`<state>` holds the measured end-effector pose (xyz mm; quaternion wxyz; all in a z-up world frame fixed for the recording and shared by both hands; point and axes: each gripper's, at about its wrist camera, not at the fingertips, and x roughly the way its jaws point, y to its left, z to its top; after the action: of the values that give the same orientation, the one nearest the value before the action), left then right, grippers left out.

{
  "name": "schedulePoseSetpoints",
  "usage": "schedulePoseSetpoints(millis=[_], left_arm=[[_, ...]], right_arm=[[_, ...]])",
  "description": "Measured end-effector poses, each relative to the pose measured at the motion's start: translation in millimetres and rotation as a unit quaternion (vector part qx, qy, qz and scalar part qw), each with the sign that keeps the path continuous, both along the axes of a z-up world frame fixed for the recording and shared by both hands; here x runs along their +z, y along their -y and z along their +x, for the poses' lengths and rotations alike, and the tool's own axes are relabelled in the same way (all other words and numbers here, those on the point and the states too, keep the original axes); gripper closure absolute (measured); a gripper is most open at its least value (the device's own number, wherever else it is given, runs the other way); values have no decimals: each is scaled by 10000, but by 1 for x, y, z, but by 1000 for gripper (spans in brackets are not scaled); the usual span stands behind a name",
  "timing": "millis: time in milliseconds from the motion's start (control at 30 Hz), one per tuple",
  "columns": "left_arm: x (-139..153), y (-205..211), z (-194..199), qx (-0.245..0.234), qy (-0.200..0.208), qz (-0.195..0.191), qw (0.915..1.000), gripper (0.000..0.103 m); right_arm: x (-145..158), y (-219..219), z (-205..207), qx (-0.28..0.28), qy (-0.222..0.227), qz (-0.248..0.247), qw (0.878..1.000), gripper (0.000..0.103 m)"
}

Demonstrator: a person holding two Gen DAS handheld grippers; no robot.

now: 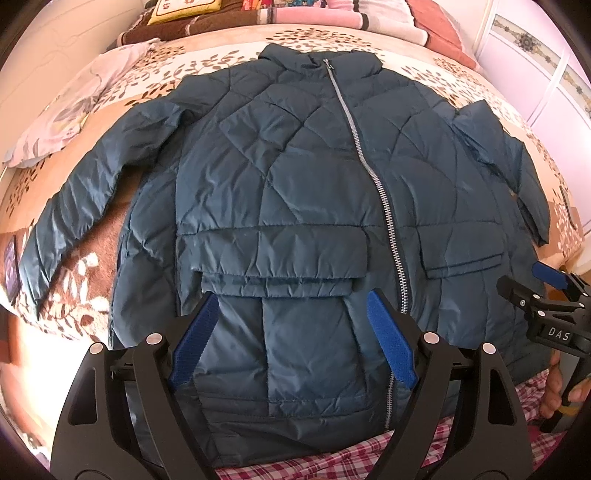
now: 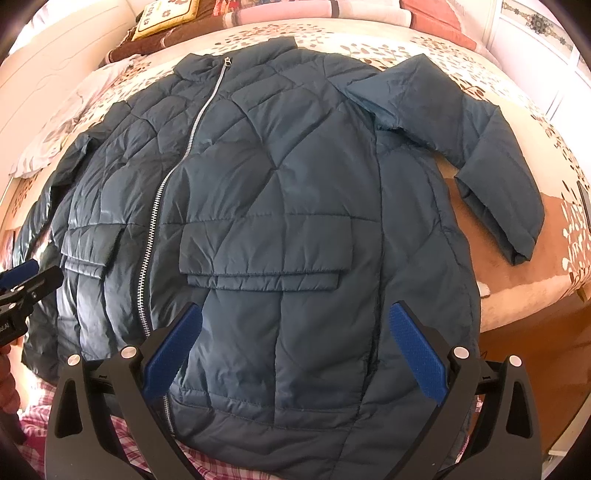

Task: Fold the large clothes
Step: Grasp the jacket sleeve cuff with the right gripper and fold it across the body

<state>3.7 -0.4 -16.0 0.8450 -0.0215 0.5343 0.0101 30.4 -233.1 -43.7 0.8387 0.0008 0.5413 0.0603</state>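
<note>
Left wrist view: teal padded jacket [image 1: 295, 177] lies flat on bed [image 1: 424, 62], sleeves at nine and three o'clock. Both tools [image 1: 291, 336] [image 2: 295, 354] hover apart, empty. Slippery padding probably springs unfolded.

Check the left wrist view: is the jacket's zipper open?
No, the zipper runs closed from the collar down the front of the jacket, which lies flat on the bed.

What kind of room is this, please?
Most likely a bedroom: the jacket lies on a bed with a leaf-patterned bedspread, a pillow sits beside it, and folded blankets are stacked behind.
</note>
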Motion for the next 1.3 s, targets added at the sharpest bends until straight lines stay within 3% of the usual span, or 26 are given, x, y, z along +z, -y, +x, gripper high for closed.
schedulePoseSetpoints(millis=[367,567,767,933,1100,1233,1300], left_arm=[[0,-5,13,-51,-51,57,10000,21],[1,0,22,-149,-51,60,9999,21],[-4,0,29,-165,-162,59,9997,21],[-10,4,31,-176,-271,90,9994,21],[-11,7,32,-233,-307,145,9992,21],[-12,9,33,-270,-336,155,9989,21],[-12,11,33,-289,-339,164,9989,21]], right_arm=[[4,39,19,-596,279,169,9977,9],[14,96,37,-1323,682,-224,9886,9],[10,162,48,-1934,752,-499,9770,9],[16,189,54,-2128,876,-203,9730,9],[31,232,65,-2578,1072,-45,9602,9],[22,264,74,-2834,849,28,9552,9],[9,280,76,-2998,603,351,9515,9]])
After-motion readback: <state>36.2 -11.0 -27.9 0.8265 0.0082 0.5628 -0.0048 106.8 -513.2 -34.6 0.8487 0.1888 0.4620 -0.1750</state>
